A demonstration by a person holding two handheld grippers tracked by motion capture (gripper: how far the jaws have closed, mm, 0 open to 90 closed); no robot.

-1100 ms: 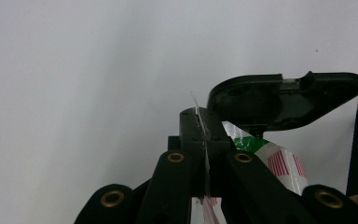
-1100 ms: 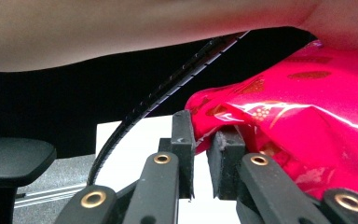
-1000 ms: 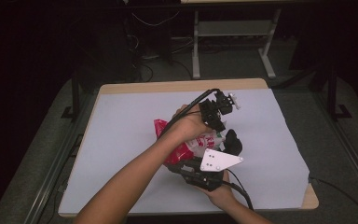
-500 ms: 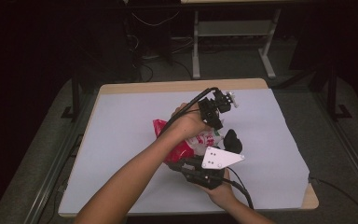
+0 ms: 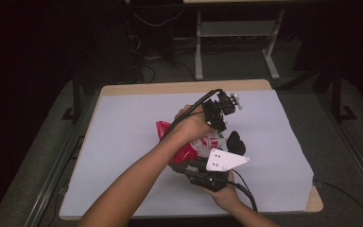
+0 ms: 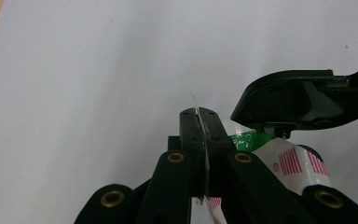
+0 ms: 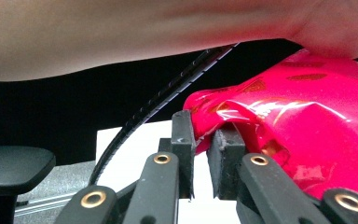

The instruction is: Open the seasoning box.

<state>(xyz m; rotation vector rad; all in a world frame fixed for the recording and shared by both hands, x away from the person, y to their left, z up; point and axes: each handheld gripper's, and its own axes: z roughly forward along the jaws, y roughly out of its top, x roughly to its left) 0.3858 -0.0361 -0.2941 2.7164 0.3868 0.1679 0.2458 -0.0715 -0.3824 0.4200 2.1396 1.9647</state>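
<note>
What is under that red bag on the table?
Under the red bag lies the white sheet covering the table. Both grippers, left and right, pinch the bag's edges. The forearm and the bag itself hide whatever lies directly beneath.

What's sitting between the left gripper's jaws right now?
In the left gripper view, the left gripper has its jaws shut on a thin clear edge of the snack bag, nothing else.

High view overhead; both tongs views close on bag [image 5: 189, 146]

Glossy red plastic bag [image 7: 307, 135], matt white table cover [image 5: 123, 142], perhaps paper
</note>
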